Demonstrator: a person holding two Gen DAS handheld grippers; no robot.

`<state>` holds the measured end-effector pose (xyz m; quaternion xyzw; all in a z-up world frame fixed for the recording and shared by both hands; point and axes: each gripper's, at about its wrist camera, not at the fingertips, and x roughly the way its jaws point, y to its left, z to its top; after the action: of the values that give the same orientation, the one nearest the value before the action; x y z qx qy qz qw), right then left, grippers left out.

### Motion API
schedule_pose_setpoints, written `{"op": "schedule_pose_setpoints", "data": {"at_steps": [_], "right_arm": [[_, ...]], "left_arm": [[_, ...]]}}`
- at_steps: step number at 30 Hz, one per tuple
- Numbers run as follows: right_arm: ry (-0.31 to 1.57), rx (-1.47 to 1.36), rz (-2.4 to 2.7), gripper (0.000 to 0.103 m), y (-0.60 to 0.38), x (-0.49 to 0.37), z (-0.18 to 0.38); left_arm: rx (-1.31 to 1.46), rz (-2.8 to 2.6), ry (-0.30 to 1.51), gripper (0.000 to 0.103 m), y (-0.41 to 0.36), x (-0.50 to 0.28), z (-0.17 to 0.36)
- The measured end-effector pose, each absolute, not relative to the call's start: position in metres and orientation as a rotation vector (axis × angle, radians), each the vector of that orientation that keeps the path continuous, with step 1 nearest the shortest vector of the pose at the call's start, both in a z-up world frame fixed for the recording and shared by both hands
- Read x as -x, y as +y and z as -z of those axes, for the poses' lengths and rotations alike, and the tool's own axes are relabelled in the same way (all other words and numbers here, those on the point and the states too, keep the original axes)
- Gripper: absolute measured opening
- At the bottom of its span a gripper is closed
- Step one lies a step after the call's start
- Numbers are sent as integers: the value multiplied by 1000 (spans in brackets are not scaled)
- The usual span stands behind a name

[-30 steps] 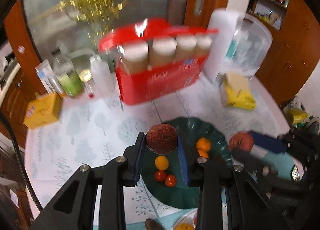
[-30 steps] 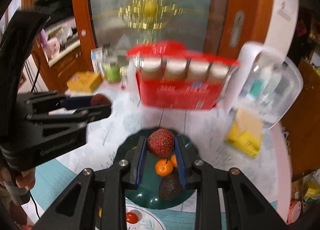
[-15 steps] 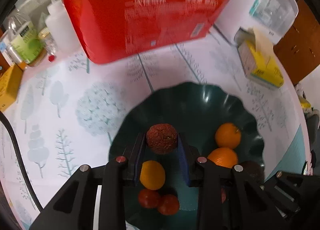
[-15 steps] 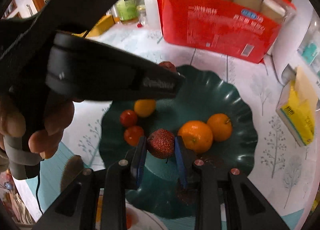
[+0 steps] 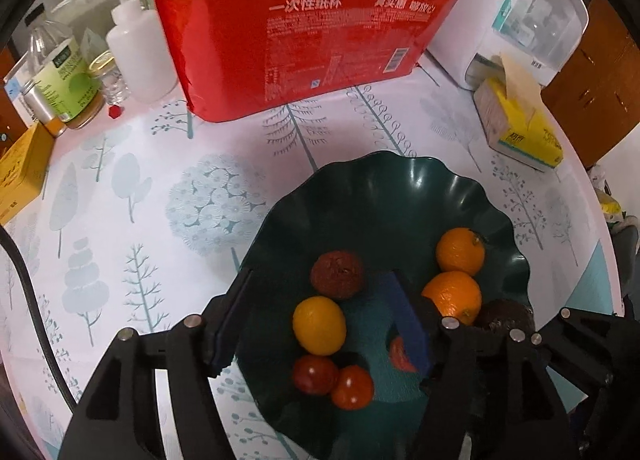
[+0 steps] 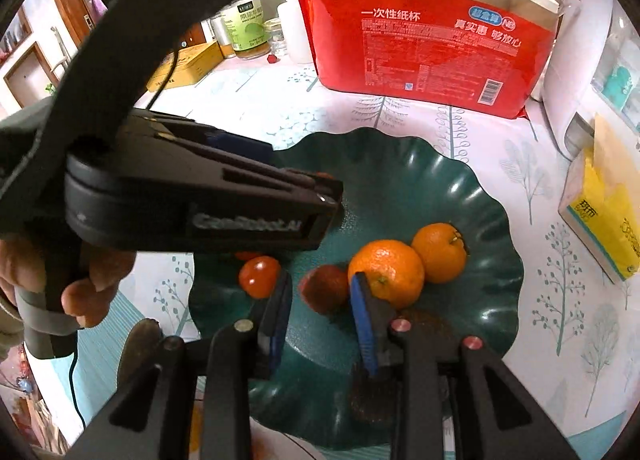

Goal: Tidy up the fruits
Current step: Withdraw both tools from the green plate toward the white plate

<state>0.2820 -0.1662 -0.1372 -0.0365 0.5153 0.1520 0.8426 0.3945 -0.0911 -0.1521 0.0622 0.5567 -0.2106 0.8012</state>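
Over the green plate point(image 5: 400, 179), left gripper point(image 5: 320, 324) just spread off its lychee point(image 5: 337, 274); right gripper point(image 6: 322, 306) pinching another.

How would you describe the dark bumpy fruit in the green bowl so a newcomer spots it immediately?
Find the red pack of paper cups at the back of the table; the dark green wavy-rimmed bowl sits before it. In the bowl's left half, the fruit lies just behind a smooth yellow-orange one. It alone there is maroon, round and rough-skinned.
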Motion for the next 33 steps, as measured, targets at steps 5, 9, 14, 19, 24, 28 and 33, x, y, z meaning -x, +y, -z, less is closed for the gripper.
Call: {"op": "schedule_pose_setpoints", "data": {"at_steps": [5,9,14,19,24,28,33], "right_arm": [[1071,63,-307,31,-171,-273,127],[1061,49,-291,31,-175,-269,119],[1042,46,-268,31,-178,-260,104],[1004,32,-240,31,-182,-243,76],[958,25,-210,31,-186,-222,46],[922,37,-193,31,-183,-203,22],[878,61,-183,31,-176,-173,-5]], "left_arm": [[-130,448,1188,70,-85,-384,138],[-126,447,1167,72,-82,-373,123],[-102,447,1138,72,-75,-359,98],[-87,450,1079,72,-66,-339,61],[-78,444,1016,72,-57,-317,22],[-56,458,1005,72,-47,-297,-1],[-63,464,1018,82,-35,-270,-21]]}}
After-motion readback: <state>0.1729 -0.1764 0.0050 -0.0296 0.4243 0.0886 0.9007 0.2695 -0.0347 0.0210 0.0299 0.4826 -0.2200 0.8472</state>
